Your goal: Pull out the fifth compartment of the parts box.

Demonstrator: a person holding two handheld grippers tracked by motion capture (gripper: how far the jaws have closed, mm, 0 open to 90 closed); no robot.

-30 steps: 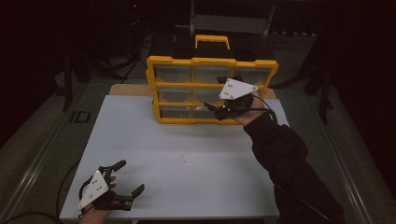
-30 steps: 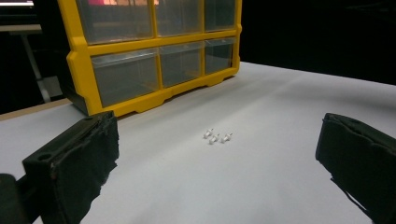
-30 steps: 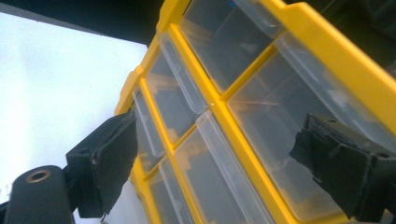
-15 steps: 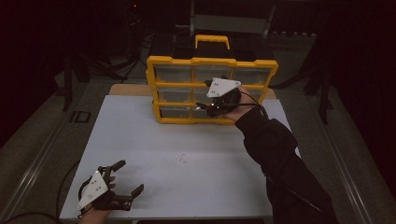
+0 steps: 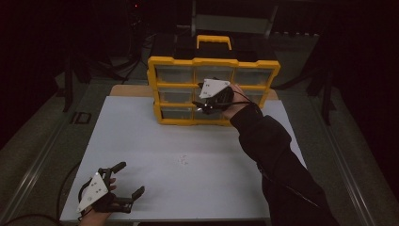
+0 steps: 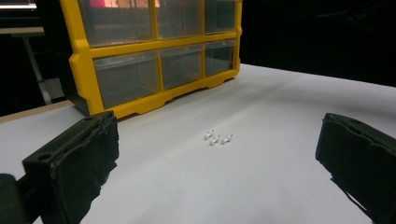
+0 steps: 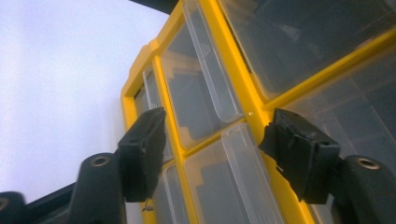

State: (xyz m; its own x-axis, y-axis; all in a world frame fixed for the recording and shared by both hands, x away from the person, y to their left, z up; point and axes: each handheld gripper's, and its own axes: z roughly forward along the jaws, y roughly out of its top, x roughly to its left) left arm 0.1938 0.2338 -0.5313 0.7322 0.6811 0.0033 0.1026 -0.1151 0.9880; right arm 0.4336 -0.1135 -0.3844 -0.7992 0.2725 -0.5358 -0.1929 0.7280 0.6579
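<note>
A yellow drawer cabinet (image 5: 214,66) with clear drawers stands at the back of the white table (image 5: 141,132). My right gripper (image 5: 199,105) is up against its middle column of drawers. In the right gripper view the gripper (image 7: 212,135) has its jaws either side of a clear drawer handle (image 7: 236,151) and the yellow divider (image 7: 254,116). The jaws have just been closing, and the pads are still apart from the handle. My left gripper (image 5: 131,178) rests open at the near left corner. Its view looks between its jaws (image 6: 217,161) at a few small white screws (image 6: 217,138).
The screws (image 5: 183,160) lie mid-table, between the cabinet (image 6: 140,49) and the near edge. A person's dark sleeve (image 5: 277,160) crosses the right side of the table. Dark stands and floor surround the table.
My right gripper has moved left and slightly down across the cabinet front, and its jaws have drawn closer together. The left gripper has stayed where it was.
</note>
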